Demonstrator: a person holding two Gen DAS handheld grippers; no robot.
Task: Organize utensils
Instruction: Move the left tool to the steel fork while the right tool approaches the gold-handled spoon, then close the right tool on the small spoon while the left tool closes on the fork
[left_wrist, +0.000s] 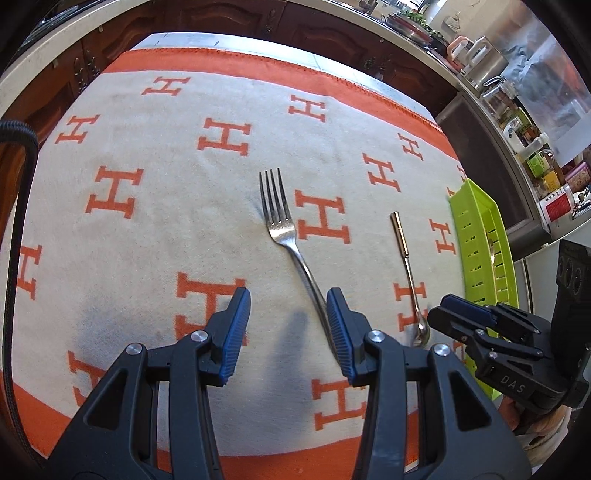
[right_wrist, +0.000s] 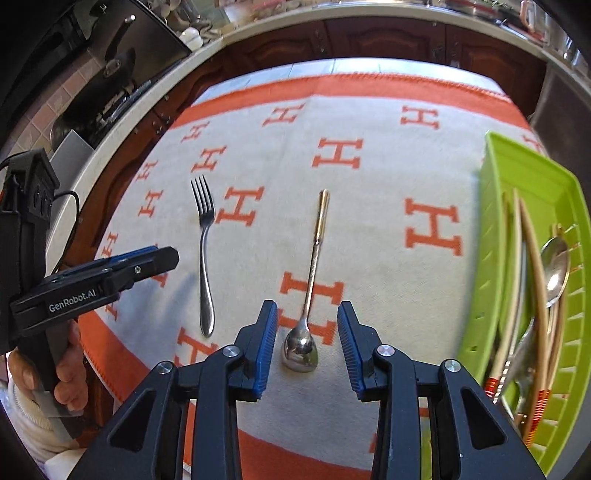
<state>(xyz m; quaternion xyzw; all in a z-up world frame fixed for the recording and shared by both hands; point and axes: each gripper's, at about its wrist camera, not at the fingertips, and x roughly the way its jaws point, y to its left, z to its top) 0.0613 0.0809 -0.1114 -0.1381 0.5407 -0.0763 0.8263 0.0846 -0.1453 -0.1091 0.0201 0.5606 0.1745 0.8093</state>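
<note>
A silver fork (left_wrist: 284, 229) (right_wrist: 204, 258) lies on the cream and orange cloth (left_wrist: 166, 192), tines away from me. A spoon with a gold handle (left_wrist: 408, 266) (right_wrist: 312, 266) lies to its right, bowl toward me. My left gripper (left_wrist: 288, 328) is open and empty above the fork's handle end, which passes beside its right finger. It shows from the side in the right wrist view (right_wrist: 162, 258). My right gripper (right_wrist: 306, 343) is open and empty, its fingers on either side of the spoon's bowl (right_wrist: 300, 350). It shows in the left wrist view (left_wrist: 454, 314).
A green slotted tray (right_wrist: 495, 236) (left_wrist: 476, 236) stands at the cloth's right edge and holds chopsticks (right_wrist: 535, 266), a spoon (right_wrist: 556, 269) and other utensils. Dark wood cabinets (right_wrist: 369, 40) and a cluttered counter (left_wrist: 517, 122) surround the table.
</note>
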